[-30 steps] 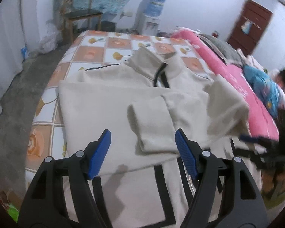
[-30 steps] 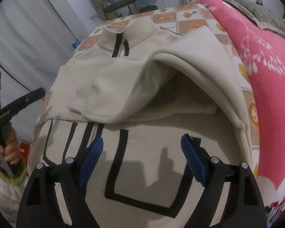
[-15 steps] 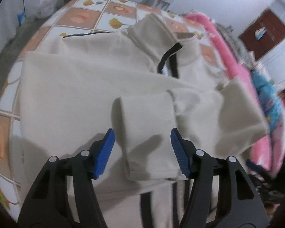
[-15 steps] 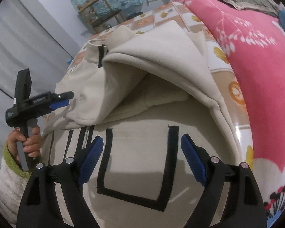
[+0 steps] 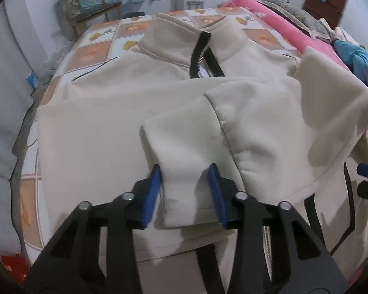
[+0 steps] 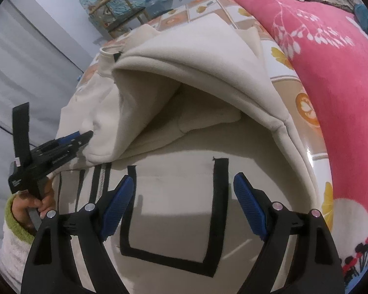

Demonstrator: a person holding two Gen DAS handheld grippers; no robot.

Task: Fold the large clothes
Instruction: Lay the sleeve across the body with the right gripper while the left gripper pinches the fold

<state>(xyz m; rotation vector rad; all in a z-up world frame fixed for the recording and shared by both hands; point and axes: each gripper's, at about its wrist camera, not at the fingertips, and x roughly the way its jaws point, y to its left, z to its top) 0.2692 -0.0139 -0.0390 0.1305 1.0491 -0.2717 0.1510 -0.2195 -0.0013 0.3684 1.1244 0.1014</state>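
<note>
We have the cream jacket (image 5: 105, 122) spread front-up on the bed (image 5: 95, 51), its collar (image 5: 184, 39) at the far end and its hem toward us. Taking the collar as our landmark: the zip runs from it toward us, and both sleeves are already brought in across the chest below it. The sleeve (image 5: 181, 161) that we are working on lies just on our side of the collar, its cuff pointing at us.

Our left gripper (image 5: 185, 191) has that cuff between its blue fingers (image 5: 151, 191), which are closing on it; the pads look to be touching the cloth on both sides, though we cannot be sure that the grip is firm yet. Our right gripper (image 6: 184, 205) hangs with its fingers spread wide and nothing between them, above the black-edged pocket (image 6: 174, 210) on the jacket's lower front, well toward us from the collar.

So we judge the task as partly done. The sleeves are folded in, but loosely: seen from the right wrist, the other sleeve (image 6: 196, 73) arches up and leaves a hollow under it, to the right of the collar. What is left, as we read it, is to lay the cuff flat, smooth that raised fold, then fold the body from the hem up toward the collar.
</note>
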